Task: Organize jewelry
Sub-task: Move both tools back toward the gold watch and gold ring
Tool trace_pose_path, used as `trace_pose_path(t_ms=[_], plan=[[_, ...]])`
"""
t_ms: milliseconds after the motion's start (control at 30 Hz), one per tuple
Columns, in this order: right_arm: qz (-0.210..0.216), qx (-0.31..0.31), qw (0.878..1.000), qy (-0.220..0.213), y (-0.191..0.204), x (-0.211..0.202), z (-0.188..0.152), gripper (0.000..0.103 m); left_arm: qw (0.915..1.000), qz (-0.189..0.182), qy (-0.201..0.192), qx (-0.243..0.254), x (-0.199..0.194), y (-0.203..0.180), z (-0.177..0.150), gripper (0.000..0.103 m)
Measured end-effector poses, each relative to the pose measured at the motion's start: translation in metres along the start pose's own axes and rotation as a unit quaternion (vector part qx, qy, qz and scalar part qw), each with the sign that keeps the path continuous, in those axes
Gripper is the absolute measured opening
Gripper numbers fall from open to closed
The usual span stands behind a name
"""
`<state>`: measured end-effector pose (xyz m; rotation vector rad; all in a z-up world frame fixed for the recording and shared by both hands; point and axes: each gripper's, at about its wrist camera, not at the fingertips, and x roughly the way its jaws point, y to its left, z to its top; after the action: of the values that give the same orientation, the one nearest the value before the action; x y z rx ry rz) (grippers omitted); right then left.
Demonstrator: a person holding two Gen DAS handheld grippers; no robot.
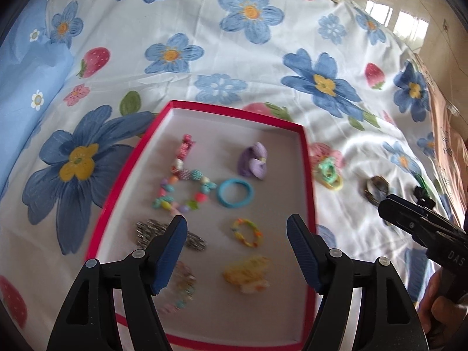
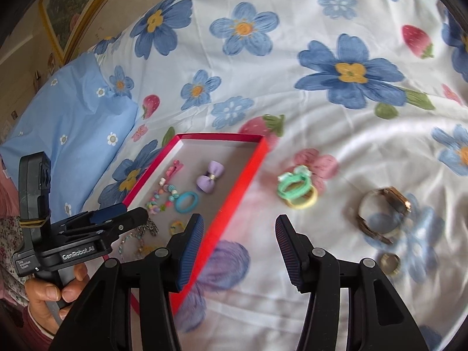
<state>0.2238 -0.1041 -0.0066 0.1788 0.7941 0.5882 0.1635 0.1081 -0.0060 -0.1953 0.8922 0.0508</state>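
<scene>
A red tray (image 1: 304, 158) with a grey lining lies on the flowered bedsheet. In it are a bead bracelet (image 1: 184, 193), a purple bow (image 1: 254, 161), a blue hair ring (image 1: 235, 193), a small multicoloured bracelet (image 1: 247, 232), a yellow clip (image 1: 247, 273) and a silver clip (image 1: 152, 231). My left gripper (image 1: 237, 228) hovers open above the tray with nothing between its pads. My right gripper (image 2: 239, 225) is open and empty over the tray's right rim (image 2: 251, 172) and the sheet. On the sheet lie green and yellow hair ties (image 2: 297, 191), a watch (image 2: 380, 213) and a ring (image 2: 390, 261).
A blue pillow (image 2: 73, 134) lies left of the tray. A small black item (image 1: 422, 194) rests near the bed's right edge, with floor (image 1: 409, 23) beyond. The person's hand (image 2: 52, 289) holds the left gripper's handle. A framed picture (image 2: 73, 8) hangs at the back left.
</scene>
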Motion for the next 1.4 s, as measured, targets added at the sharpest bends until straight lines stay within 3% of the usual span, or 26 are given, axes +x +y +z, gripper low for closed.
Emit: trace_pose_path(t_ms=[767, 1200, 1400], plan=[[-0.073, 0.071, 0.995, -0.005, -0.084, -0.056, -0.068, 0.057, 0.9976, -0.037, 0.016, 0.056, 0.001, -0.060, -0.007, 0.073], [-0.107, 0.045, 0.993, 0.002, -0.098, -0.036, -0.054, 0.056, 0.9971, -0.037, 0.024, 0.062, 0.020, -0.077, 0.003, 0.073], [-0.117, 0.027, 0.993, 0.017, -0.102, -0.019, -0.045, 0.046, 0.9966, -0.040, 0.027, 0.067, 0.034, -0.089, 0.013, 0.073]])
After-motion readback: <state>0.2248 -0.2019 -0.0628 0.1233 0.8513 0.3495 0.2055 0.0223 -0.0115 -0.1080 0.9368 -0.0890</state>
